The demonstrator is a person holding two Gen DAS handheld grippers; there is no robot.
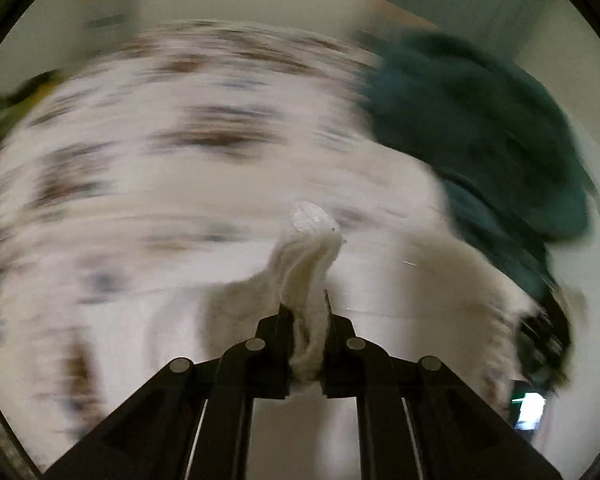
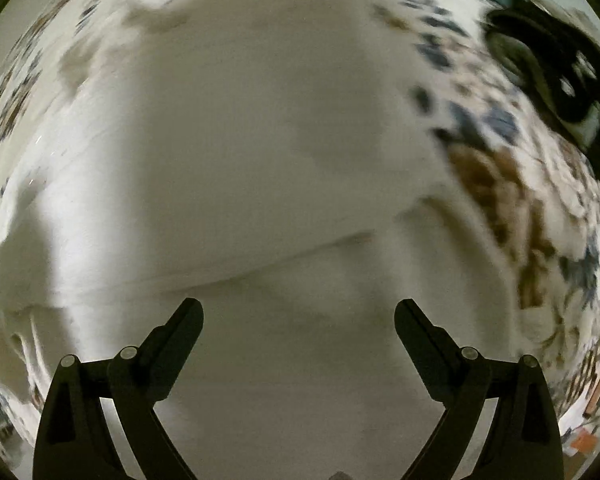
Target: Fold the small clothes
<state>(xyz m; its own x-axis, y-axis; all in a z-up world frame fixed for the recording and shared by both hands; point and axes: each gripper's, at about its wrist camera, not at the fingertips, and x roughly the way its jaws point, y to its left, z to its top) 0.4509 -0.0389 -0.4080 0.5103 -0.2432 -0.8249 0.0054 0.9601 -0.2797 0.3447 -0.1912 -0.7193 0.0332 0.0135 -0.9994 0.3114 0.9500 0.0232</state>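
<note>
My left gripper (image 1: 305, 304) is shut on a bunched fold of a white knit garment (image 1: 310, 248), which sticks up between the fingers; the rest of it trails down and right, blurred. My right gripper (image 2: 299, 308) is open and empty, hovering close over the same white garment (image 2: 240, 152), which lies spread with a fold edge just beyond the fingertips. The left gripper shows in the right wrist view (image 2: 556, 80) at the top right, blurred.
The clothes lie on a white cloth with brown and blue floral print (image 1: 140, 128), also in the right wrist view (image 2: 512, 184). A dark teal garment (image 1: 480, 120) is heaped at the right of the left wrist view. Both views are motion-blurred.
</note>
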